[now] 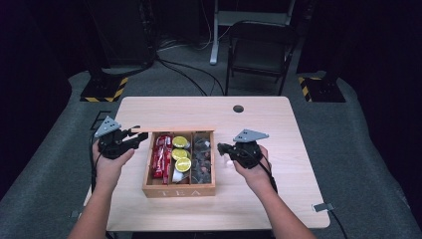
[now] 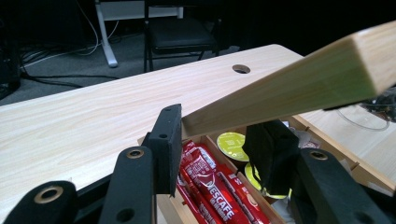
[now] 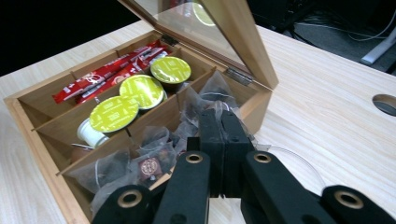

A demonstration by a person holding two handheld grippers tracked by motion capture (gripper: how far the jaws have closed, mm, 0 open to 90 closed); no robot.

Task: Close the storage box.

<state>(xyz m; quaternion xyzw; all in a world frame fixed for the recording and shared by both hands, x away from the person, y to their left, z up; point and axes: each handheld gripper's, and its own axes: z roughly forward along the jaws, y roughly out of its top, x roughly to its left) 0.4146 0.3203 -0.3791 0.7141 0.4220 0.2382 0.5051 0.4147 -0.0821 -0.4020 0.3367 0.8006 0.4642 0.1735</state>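
A wooden tea box (image 1: 179,190) stands mid-table with its glass lid (image 1: 174,130) raised. Its compartments hold red coffee sticks (image 1: 161,155), green-topped capsules (image 1: 181,154) and clear tea bags (image 1: 201,157). My left gripper (image 1: 139,135) is at the lid's left end, shut on the lid's wooden edge (image 2: 289,88), which runs between its jaws (image 2: 217,140). Just right of the box, my right gripper (image 1: 222,148) is shut (image 3: 222,135). A thin clear tea bag (image 3: 292,156) seems pinched in it and hangs below as a pale spot (image 1: 229,162).
A round cable hole (image 1: 238,108) sits near the table's far edge. A black folding chair (image 1: 261,50) stands on the floor beyond the table. Bare tabletop (image 1: 278,199) lies in front of and to the right of the box.
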